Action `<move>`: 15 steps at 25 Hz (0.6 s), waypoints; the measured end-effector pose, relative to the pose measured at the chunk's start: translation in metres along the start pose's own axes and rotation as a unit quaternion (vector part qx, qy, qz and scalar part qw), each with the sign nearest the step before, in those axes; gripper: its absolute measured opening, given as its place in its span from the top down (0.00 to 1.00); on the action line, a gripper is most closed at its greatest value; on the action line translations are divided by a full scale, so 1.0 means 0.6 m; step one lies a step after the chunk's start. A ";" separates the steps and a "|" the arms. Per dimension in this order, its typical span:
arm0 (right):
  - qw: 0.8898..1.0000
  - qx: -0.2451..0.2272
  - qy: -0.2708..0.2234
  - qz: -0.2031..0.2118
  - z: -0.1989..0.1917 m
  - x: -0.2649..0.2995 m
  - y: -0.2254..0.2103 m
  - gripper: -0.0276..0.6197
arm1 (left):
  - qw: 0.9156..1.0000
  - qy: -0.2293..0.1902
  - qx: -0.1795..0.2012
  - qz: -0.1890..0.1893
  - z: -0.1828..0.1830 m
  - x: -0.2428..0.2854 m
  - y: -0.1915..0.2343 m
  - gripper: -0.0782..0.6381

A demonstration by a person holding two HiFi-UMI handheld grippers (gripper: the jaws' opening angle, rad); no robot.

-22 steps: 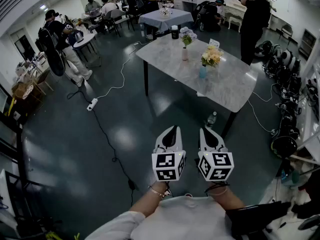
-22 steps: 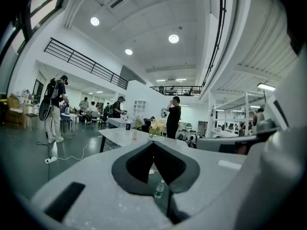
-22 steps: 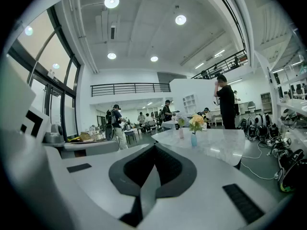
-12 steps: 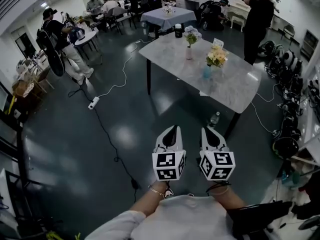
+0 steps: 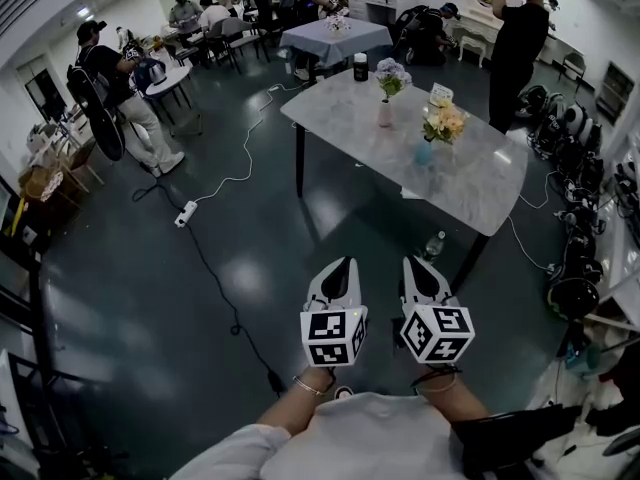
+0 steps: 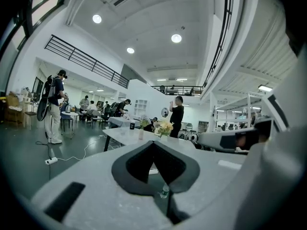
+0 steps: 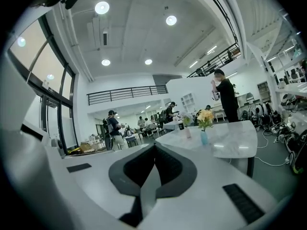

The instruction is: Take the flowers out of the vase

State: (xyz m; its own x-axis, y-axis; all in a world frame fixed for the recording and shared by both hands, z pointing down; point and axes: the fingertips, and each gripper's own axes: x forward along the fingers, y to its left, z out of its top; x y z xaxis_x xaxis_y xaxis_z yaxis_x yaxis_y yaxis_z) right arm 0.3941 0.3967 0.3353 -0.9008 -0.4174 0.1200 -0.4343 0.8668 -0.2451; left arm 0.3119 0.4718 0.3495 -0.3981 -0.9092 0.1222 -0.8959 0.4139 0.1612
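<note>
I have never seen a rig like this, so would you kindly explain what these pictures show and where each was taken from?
No robot here: a person holds a two-jaw tool in each hand, and the patterned cubes are parts of those tools. The wide picture comes from a camera on the person's head, looking down at the left tool and the right tool. The other two come from cameras riding on each tool, looking along its jaws. Both tools are shut and hold nothing. Ahead stands a pale table with a blue vase of yellow flowers, a pale vase of purple flowers and a dark cup. The tools are well short of the table, so no flower is out yet.
</note>
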 end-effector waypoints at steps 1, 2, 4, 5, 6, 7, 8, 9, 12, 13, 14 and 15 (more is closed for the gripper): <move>1.000 -0.001 0.000 -0.003 -0.002 0.005 0.006 0.95 | 1.000 0.000 0.000 -0.001 0.001 0.000 0.010 0.89; 1.000 -0.002 0.001 -0.007 -0.005 0.011 0.010 0.95 | 1.000 0.000 0.001 -0.001 0.001 0.001 0.019 0.89; 1.000 0.001 0.007 -0.018 -0.014 0.020 0.011 0.95 | 1.000 0.001 0.000 -0.001 -0.001 0.003 0.036 0.89; 1.000 0.003 0.012 -0.023 -0.020 0.023 0.009 0.95 | 1.000 0.003 -0.001 0.001 -0.004 0.004 0.043 0.89; 0.999 0.005 0.018 -0.029 -0.027 0.027 0.007 0.95 | 1.000 0.005 -0.001 0.003 -0.006 0.005 0.050 0.89; 0.999 0.006 0.025 -0.034 -0.032 0.030 0.005 0.95 | 1.000 0.007 -0.003 0.005 -0.008 0.005 0.057 0.89; 0.999 0.006 0.030 -0.039 -0.036 0.033 0.005 0.95 | 1.000 0.008 -0.005 0.007 -0.010 0.004 0.064 0.89; 0.998 0.005 0.035 -0.043 -0.039 0.036 0.005 0.95 | 1.000 0.009 -0.006 0.009 -0.010 0.004 0.070 0.89; 0.998 0.001 0.039 -0.046 -0.039 0.051 0.009 0.95 | 1.000 0.009 -0.009 0.012 -0.009 0.008 0.086 0.89; 0.998 0.000 0.041 -0.045 -0.040 0.057 0.010 0.95 | 1.000 0.010 -0.009 0.014 -0.011 0.010 0.089 0.89; 0.998 -0.001 0.043 -0.043 -0.042 0.063 0.012 0.95 | 1.000 0.010 -0.010 0.015 -0.012 0.012 0.093 0.89; 0.998 -0.003 0.045 -0.041 -0.044 0.070 0.014 0.95 | 1.000 0.011 -0.010 0.016 -0.014 0.015 0.096 0.89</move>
State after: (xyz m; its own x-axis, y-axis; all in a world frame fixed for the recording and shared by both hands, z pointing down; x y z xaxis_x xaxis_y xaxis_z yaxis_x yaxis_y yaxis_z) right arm 0.3529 0.3934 0.3636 -0.8585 -0.4607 0.2251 -0.5059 0.8327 -0.2253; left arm 0.2585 0.4879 0.3680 -0.4221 -0.8943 0.1485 -0.8785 0.4440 0.1762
